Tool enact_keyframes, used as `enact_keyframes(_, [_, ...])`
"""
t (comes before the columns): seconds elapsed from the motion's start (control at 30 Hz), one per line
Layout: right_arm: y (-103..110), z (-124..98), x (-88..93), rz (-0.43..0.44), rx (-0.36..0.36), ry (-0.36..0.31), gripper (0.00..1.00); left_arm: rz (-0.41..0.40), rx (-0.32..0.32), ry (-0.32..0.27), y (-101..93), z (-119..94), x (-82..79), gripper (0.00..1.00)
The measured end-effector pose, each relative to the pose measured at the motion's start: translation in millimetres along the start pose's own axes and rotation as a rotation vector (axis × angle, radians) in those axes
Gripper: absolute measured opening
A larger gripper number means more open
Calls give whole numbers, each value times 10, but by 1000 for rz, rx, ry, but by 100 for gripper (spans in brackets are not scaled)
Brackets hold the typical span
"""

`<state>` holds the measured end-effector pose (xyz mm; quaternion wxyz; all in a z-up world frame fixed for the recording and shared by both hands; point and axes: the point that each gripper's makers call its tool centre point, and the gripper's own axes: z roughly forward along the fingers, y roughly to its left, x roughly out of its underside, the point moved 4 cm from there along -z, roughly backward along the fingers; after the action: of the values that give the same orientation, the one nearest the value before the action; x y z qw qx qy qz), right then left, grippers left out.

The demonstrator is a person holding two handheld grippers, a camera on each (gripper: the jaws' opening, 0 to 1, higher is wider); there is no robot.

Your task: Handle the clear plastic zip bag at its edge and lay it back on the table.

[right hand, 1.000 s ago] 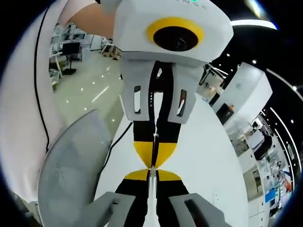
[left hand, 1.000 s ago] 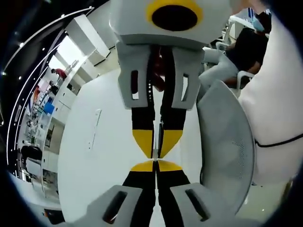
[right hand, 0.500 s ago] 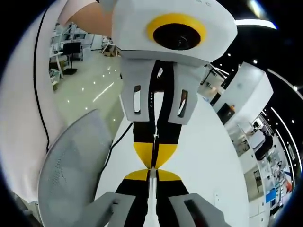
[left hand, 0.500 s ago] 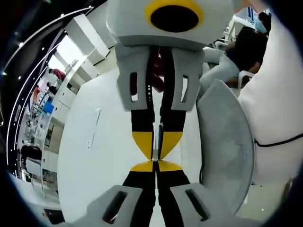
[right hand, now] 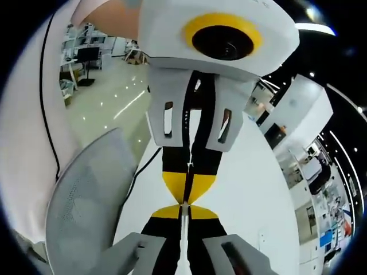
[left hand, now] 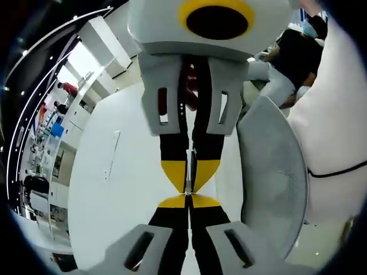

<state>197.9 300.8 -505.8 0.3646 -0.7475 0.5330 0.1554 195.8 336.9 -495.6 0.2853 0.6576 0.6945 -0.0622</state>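
My two grippers face each other tip to tip over the white table (left hand: 114, 195). In the left gripper view my left gripper (left hand: 188, 200) rises from the bottom with its jaws shut, and the right gripper (left hand: 190, 177) hangs from the top, also shut. A thin pale strip, the clear zip bag (left hand: 192, 163) seen edge-on, runs between the yellow tips. In the right gripper view the same strip of the bag (right hand: 184, 226) sits between my right gripper's (right hand: 184, 209) shut jaws, with the left gripper (right hand: 185, 186) opposite. The rest of the bag is too clear and thin to make out.
A grey mesh chair back (left hand: 275, 172) (right hand: 80, 200) stands at the table's edge beside a person in white clothes (left hand: 338, 114) with a black cord. A slim white bar (left hand: 112, 154) lies on the table. People sit further back (left hand: 287, 63).
None on the grippers, which stay shut tip to tip; both views have shifted only slightly with the hands.
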Motion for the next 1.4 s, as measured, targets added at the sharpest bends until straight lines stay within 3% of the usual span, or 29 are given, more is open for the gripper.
enact_keyframes(1.4, [54, 4, 53, -3, -14, 59, 0, 17, 3, -5, -35, 39, 28, 0])
